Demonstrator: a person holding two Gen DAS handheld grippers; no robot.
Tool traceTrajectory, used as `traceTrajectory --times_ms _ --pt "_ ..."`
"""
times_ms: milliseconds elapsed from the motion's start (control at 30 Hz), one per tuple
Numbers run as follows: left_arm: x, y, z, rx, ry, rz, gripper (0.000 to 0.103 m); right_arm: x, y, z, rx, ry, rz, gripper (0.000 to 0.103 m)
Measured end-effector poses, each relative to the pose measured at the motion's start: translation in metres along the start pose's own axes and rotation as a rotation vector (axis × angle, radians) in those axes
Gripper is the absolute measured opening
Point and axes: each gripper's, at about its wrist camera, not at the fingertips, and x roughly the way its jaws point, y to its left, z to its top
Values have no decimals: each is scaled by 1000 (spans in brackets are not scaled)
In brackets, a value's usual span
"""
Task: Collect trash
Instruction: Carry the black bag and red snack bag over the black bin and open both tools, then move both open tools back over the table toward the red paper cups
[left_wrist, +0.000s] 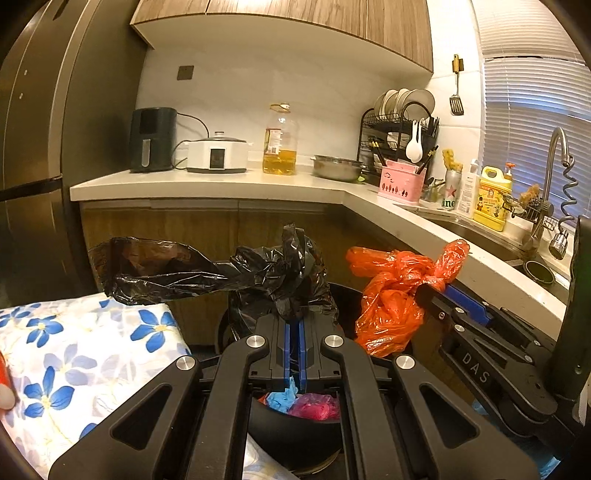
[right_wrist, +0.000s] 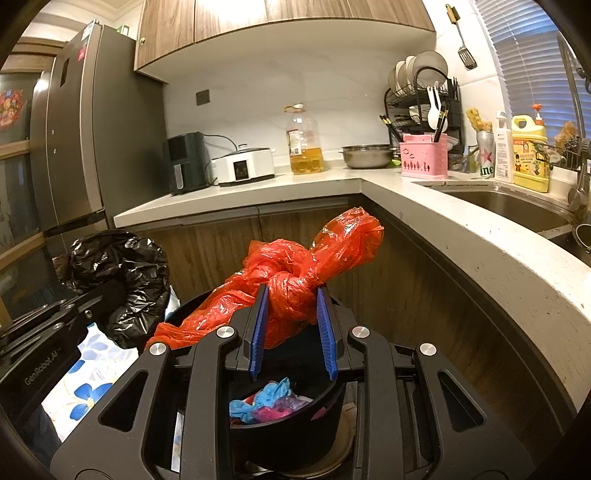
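My left gripper (left_wrist: 294, 317) is shut on a black plastic bag (left_wrist: 207, 271), held up above a black trash bin (left_wrist: 295, 424). The bag also shows at the left of the right wrist view (right_wrist: 122, 273). My right gripper (right_wrist: 291, 295) is shut on the knot of an orange plastic bag (right_wrist: 295, 273), which hangs over the bin (right_wrist: 288, 428). The orange bag shows to the right in the left wrist view (left_wrist: 395, 291), with the right gripper (left_wrist: 430, 286) behind it. Blue and pink crumpled trash (right_wrist: 266, 404) lies inside the bin.
A floral blue-and-white cloth (left_wrist: 74, 362) covers a surface at the left. An L-shaped white counter (right_wrist: 461, 229) wraps the back and right, carrying an oil bottle (left_wrist: 279, 142), steel bowl (left_wrist: 338, 166), pink caddy (left_wrist: 402, 182), dish rack and sink (right_wrist: 517, 206). A fridge (right_wrist: 70, 140) stands left.
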Motion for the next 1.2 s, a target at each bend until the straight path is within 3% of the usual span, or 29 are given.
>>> traceTrajectory --times_ms 500,767,1033,1200 --pt "24 2 -10 19 51 -28 6 22 -3 -3 -9 38 24 28" --pt "27 4 -14 25 57 -20 40 24 -6 -4 4 40 14 39" --pt "13 17 -22 -7 42 41 78 14 -7 -6 13 37 7 61" --pt "-4 30 -28 -49 31 93 87 5 -5 -9 15 36 8 71"
